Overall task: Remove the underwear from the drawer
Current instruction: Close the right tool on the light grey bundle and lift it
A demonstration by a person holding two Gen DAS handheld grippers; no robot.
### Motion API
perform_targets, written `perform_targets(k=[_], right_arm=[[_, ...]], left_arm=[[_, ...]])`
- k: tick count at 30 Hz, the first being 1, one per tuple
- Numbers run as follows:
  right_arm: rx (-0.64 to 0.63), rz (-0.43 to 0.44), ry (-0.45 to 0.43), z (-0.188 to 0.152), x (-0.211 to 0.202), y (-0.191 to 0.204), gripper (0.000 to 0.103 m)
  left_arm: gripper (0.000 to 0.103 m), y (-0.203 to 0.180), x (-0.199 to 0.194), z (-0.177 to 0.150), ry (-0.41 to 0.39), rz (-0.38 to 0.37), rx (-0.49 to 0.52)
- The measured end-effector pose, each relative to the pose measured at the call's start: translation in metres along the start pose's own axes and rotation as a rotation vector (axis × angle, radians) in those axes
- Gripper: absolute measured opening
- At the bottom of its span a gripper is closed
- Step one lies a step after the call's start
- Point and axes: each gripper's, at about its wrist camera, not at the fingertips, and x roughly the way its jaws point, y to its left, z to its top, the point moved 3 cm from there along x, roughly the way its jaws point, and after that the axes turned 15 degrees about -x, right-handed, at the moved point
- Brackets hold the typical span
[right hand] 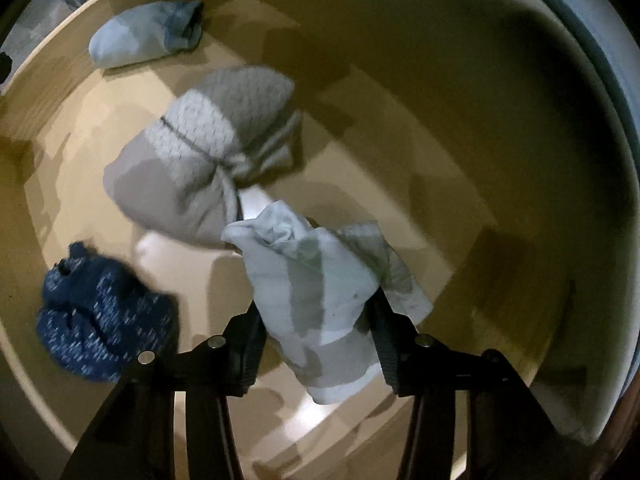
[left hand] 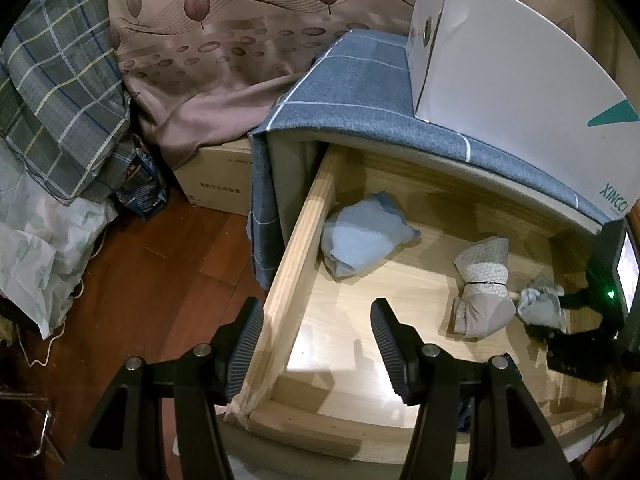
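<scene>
The wooden drawer (left hand: 296, 264) is pulled open. My right gripper (right hand: 318, 320) points steeply down into it, shut on a pale grey-and-white piece of underwear (right hand: 320, 280) that bunches between both pads. The same piece (left hand: 540, 306) shows at the drawer's right side in the left wrist view, with the right gripper (left hand: 572, 344) dark behind it. Touching it lies a beige patterned bundle (right hand: 208, 160). A light blue roll (right hand: 148, 36) rests at the far left, dark blue speckled underwear (right hand: 100, 312) at the near left. My left gripper (left hand: 316, 336) hangs open over the drawer's left wall, holding nothing.
A white cardboard box (left hand: 500, 60) stands on the cabinet top, which a blue-grey cloth (left hand: 360, 112) covers. On the wooden floor (left hand: 160, 280) to the left are a brown carton (left hand: 216, 184) and plaid bedding (left hand: 60, 80). A leaf-print curtain (left hand: 220, 40) hangs behind.
</scene>
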Motion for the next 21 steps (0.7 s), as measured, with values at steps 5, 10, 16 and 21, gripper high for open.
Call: perform_targets(k=[5,10,16,21], right_arm=[[0.155,0.076,0.097,-0.018,-0.003,0.006,0.045],[0.361,0.171,0.164,-0.045,-0.007,0.018,0.045],[0.529,0.185,0.213,-0.077,-0.008,0.025,0.045],[0.636,0.172,0.251,-0.103,-0.007,0.031,0.045]], left_arm=[[0.057,0.000,0.000,0.001,0.006,-0.010,0.001],[0.057,-0.002,-0.001,0.000,0.005,-0.017,0.016],[0.057,-0.007,-0.002,-0.002,0.012,-0.022,0.045],[0.057,-0.013,0.000,-0.004,0.056,-0.057,0.097]])
